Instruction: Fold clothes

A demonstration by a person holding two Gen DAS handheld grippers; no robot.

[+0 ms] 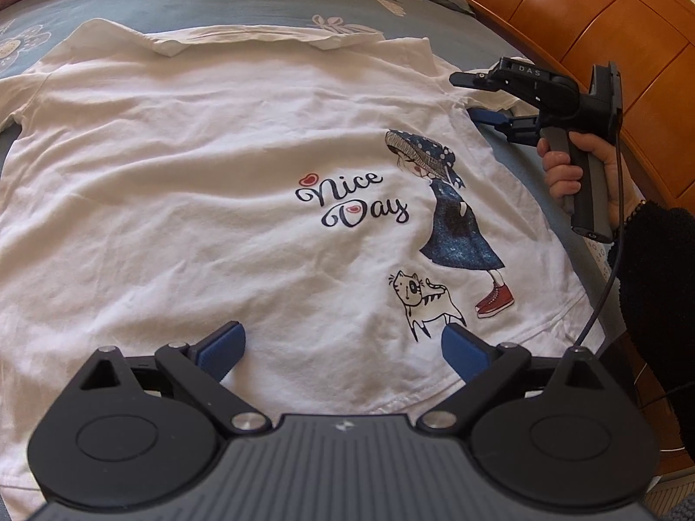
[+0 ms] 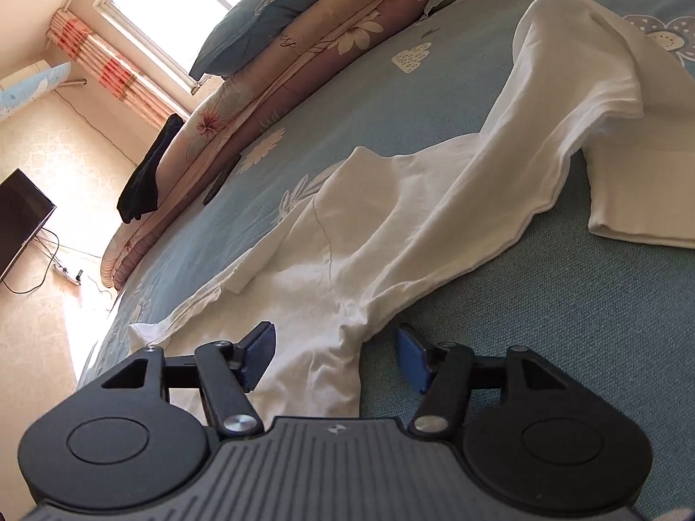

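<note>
A white T-shirt (image 1: 208, 182) printed with "Nice Day", a girl and a cat lies spread face up on the blue bed sheet (image 1: 226, 4). My left gripper (image 1: 343, 347) hovers open over the shirt's near hem, with nothing between its blue pads. At the shirt's right sleeve, a hand holds my right gripper (image 1: 480, 97), jaws apart above and below the sleeve edge. In the right wrist view the right gripper (image 2: 336, 349) is open. Rumpled white sleeve cloth (image 2: 347, 269) lies between the fingers; the right pad (image 2: 410, 356) is over bare sheet.
An orange wooden bed frame (image 1: 608, 26) curves along the right side. Folded floral quilts (image 2: 304, 39) are stacked at the bed's far side, with a dark garment (image 2: 143, 182) hanging off them. A dark flat object (image 2: 221, 178) lies on the sheet. The right gripper's cable (image 1: 608, 286) hangs by a dark sleeve.
</note>
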